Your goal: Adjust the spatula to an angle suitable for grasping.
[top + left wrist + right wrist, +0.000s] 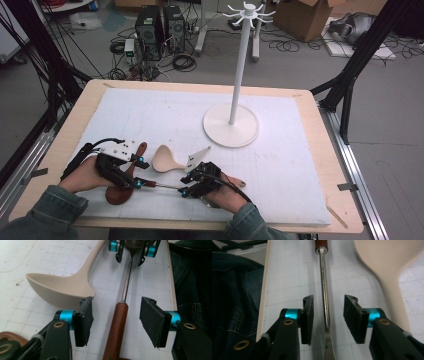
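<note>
The skimmer (117, 322) lies lengthwise between both grippers' parted jaws: left gripper (115, 316) at its handle, right gripper (328, 317) astride its shaft.

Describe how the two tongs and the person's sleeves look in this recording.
Both the left tongs and the right tongs have black frames, flat black pads, turquoise collars and brass-coloured rivets. A grey three-cornered plate tops the right one; a perforated white plate tops the left. Black cables trail back. The sleeves are blue-green denim.

- We hold our left gripper (136, 172) low, jaws parted, pointing right.
- Our right gripper (186, 181) faces it, close, jaws parted too.
</note>
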